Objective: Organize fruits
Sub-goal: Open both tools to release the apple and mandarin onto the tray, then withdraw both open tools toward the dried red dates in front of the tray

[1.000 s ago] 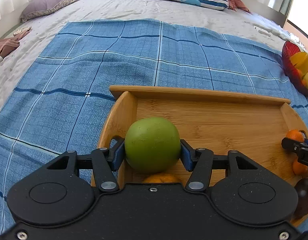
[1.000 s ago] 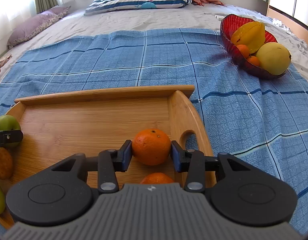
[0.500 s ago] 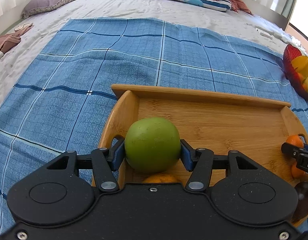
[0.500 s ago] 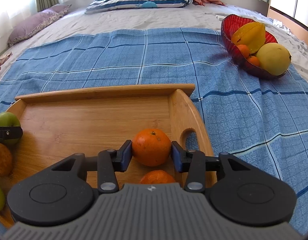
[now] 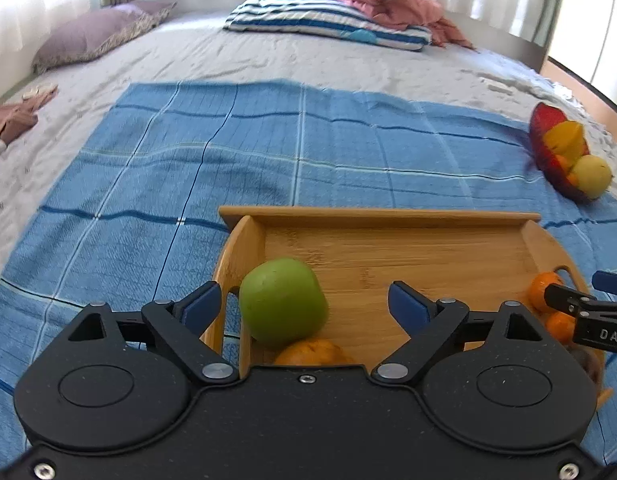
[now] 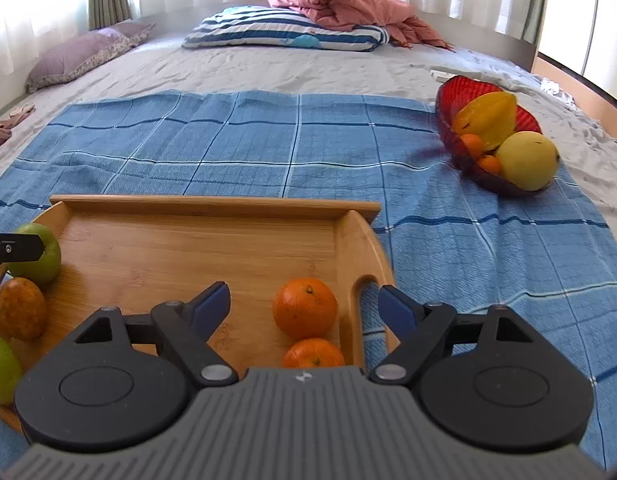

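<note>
Fruits are located in the wooden tray [image 6: 196, 204] on the blue cloth [image 6: 468, 248]. Left claw [image 5: 304, 306] is spread wide; the green apple [image 5: 283, 307] is seated between its fingers at the tray's left end. Right claw [image 6: 304, 304] is likewise spread wide around an orange [image 6: 305, 307], untouched, by the tray's right handle.

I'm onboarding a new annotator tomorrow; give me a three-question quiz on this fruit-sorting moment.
1. True or false: the left gripper is clamped on the green apple.
2. The orange between the right gripper fingers lies: A) in the red bowl, B) in the wooden tray, C) on the blue cloth.
3. Fill in: the large yellow fruit sits at the red bowl's ____ end, nearer or farther from the camera.

Key: 1 false, both grippers are open; 2 B; 3 nearer.
</note>
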`<action>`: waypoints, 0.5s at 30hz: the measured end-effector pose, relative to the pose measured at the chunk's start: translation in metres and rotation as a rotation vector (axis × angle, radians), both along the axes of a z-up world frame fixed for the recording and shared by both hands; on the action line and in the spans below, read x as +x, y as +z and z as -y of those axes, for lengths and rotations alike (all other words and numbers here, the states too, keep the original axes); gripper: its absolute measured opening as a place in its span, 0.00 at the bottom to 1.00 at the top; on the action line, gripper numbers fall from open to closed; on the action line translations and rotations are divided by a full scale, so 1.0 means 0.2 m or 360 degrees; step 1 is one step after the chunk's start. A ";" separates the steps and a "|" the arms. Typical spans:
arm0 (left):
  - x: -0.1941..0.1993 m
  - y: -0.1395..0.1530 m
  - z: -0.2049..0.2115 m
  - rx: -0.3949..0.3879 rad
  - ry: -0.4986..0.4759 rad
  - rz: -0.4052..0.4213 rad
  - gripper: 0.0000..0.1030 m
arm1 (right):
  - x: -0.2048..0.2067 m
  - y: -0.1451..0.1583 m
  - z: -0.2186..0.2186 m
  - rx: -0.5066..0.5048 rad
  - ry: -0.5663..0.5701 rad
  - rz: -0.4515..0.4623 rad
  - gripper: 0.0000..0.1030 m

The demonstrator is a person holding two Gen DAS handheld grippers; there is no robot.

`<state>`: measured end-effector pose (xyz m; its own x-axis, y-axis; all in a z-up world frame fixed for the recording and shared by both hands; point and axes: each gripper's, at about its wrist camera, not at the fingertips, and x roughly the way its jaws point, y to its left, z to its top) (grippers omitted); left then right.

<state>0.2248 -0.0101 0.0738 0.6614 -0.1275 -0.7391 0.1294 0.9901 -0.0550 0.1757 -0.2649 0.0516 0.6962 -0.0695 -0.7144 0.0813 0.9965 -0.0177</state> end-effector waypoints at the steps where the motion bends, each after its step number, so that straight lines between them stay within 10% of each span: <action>1: -0.03 0.02 0.00 0.0000 -0.0015 0.0020 0.89 | -0.02 0.01 0.00 -0.0003 -0.0011 0.0002 0.88; 15: -0.40 0.12 0.05 -0.0117 -0.0156 0.0127 0.94 | -0.30 0.07 -0.02 0.0025 -0.0033 0.0018 0.94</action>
